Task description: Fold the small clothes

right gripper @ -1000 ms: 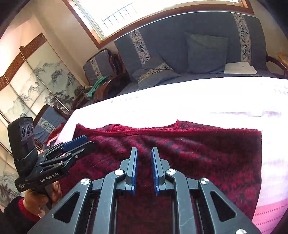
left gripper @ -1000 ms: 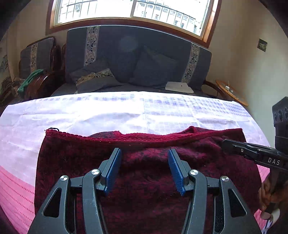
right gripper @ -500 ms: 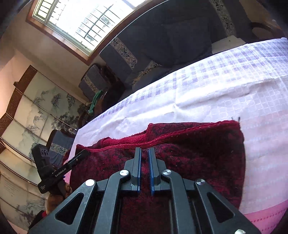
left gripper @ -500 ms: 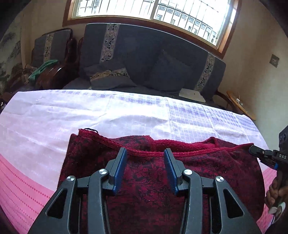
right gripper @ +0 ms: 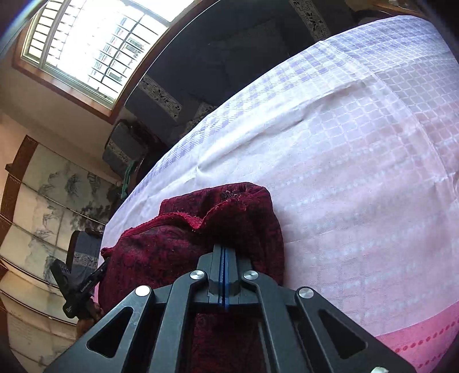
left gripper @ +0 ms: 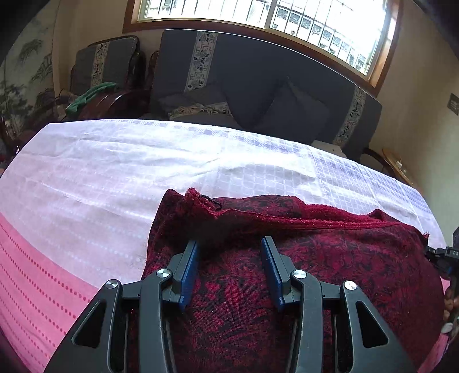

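A dark red patterned cloth (left gripper: 315, 258) lies on the pink and white tablecloth (left gripper: 114, 172), its far edge bunched and raised. My left gripper (left gripper: 229, 246) is open, its blue pads apart just above the cloth near its left part. In the right wrist view the cloth (right gripper: 172, 244) is lifted and folded over. My right gripper (right gripper: 223, 252) is shut on the cloth's near edge. The right gripper also shows at the far right of the left wrist view (left gripper: 441, 255). The left gripper shows at the lower left of the right wrist view (right gripper: 86, 284).
A dark blue sofa (left gripper: 258, 86) with cushions stands behind the table under a bright window (left gripper: 258, 17). An armchair (left gripper: 106, 69) with a green cloth stands at the far left. A small wooden side table (left gripper: 398, 169) stands at the right.
My right gripper has closed on the cloth and lifted its edge, bunching it leftward. My left gripper has narrowed a little but stays open. The cloth's far edge has crumpled.
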`<state>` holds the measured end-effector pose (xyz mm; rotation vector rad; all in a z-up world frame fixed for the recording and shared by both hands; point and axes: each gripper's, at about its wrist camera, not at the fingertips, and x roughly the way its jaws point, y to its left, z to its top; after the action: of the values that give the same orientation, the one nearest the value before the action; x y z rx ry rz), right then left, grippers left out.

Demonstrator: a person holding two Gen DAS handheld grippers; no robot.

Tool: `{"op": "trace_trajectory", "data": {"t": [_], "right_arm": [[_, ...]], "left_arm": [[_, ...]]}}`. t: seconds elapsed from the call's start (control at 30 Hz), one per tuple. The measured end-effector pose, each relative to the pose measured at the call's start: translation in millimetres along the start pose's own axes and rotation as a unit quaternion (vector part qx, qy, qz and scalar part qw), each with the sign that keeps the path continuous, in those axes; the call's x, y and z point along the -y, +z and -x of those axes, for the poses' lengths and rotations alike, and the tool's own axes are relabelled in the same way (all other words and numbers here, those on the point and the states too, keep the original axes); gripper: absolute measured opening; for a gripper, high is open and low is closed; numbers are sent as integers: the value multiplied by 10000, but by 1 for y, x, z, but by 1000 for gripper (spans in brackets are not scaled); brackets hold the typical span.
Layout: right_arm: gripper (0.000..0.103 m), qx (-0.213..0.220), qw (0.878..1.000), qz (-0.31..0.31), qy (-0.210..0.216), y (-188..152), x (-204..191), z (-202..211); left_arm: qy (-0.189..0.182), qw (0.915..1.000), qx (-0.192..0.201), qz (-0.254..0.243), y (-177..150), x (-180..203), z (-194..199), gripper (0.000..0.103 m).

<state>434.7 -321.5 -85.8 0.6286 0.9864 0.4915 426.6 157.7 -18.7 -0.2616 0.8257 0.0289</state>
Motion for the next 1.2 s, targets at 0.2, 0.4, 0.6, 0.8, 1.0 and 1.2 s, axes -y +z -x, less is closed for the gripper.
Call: {"op": "trace_trajectory", "data": {"t": [0.2,0.4,0.6,0.8,1.0,1.2], "right_arm": [[10,483,9982,277,211,7,-22,37],[0,135,9989,-18,-453,17,-5,2],[0,80,9990,-59,-445,13,1,-2],[11,483,9843,1480,-827,-53,-65,58],[12,490,9555,2690,-1104,-165,-90,80],[12,298,9524,2632,-1512,-189,-75,66]], "left_arm": [[-61,9983,495,-298,5,8,36,45],[-49,9996,-71,284,8,-24,6,45],[-139,9994,-26,325,4,-28,4,45],[-1108,9917,228,613,10,-45,74,45],[-846,9957,-194,-330,-37,-43,121,45],[-463,9976,-496,-157,-99,-57,106,45]]}}
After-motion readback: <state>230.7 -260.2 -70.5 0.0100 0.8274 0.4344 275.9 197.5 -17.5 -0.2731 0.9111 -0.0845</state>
